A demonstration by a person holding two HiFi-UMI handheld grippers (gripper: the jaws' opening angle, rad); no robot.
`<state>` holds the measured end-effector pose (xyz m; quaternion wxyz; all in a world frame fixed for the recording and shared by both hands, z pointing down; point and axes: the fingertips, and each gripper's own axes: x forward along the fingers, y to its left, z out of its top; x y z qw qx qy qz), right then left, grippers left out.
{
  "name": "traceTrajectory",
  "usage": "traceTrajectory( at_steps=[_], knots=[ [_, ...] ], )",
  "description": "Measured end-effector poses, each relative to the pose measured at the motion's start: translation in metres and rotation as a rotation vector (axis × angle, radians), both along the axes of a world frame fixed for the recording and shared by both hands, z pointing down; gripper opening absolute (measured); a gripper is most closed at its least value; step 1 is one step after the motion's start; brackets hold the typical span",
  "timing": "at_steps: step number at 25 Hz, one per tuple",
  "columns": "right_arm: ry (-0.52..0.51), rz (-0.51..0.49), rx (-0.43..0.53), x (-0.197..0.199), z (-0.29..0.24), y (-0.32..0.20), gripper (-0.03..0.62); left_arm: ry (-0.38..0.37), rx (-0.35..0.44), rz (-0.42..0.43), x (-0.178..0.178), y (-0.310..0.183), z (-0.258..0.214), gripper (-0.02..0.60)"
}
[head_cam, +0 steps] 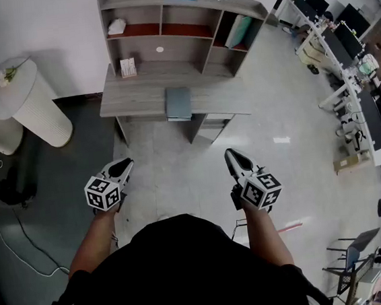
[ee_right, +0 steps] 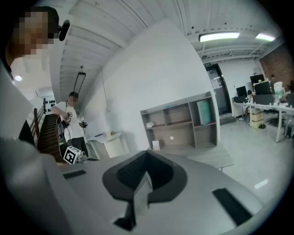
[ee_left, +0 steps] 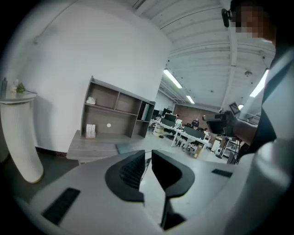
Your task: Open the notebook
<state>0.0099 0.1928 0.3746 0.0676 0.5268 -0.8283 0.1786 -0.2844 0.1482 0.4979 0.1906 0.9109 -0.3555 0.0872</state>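
Note:
A grey-blue notebook (head_cam: 178, 103) lies shut at the front edge of a grey wooden desk (head_cam: 137, 100) with a shelf unit on top, well ahead of me. In the left gripper view the notebook (ee_left: 124, 147) shows small on the desk (ee_left: 92, 146). Both grippers hang in the air over the floor, far short of the desk. My left gripper (head_cam: 125, 164) (ee_left: 148, 153) has a narrow gap between its jaws and nothing in it. The jaws of my right gripper (head_cam: 231, 154) (ee_right: 147, 153) meet at the tips, empty.
A white ribbed pedestal table (head_cam: 33, 104) stands left of the desk, with cables (head_cam: 10, 235) on the dark floor below it. Office desks with monitors (head_cam: 347, 64) fill the right side. A teal book (head_cam: 239, 31) stands in the shelf. Another person (ee_right: 69, 114) stands far left.

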Motion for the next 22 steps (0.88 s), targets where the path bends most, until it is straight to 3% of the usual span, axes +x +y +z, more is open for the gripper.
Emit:
traceTrajectory(
  at_steps=[3,6,10,13,22],
  knots=[
    [0.035,0.025,-0.008,-0.003,0.002,0.019,0.000,-0.035,0.011,-0.037,-0.022,0.014,-0.005,0.049],
    [0.067,0.044,0.019,-0.001,-0.009,0.022,0.000,-0.021,0.038,-0.050,-0.029,0.021,-0.016,0.040],
    [0.052,0.047,0.030,-0.009,-0.012,0.031,0.000,-0.016,0.063,0.001,-0.017,0.022,-0.035,0.037],
    [0.013,0.044,-0.014,-0.013,0.001,0.043,0.000,-0.015,0.081,0.034,-0.012,0.017,-0.047,0.037],
    [0.058,0.098,-0.029,-0.011,0.005,0.052,0.000,-0.013,0.125,0.037,-0.021,0.016,-0.057,0.034]
  ],
)
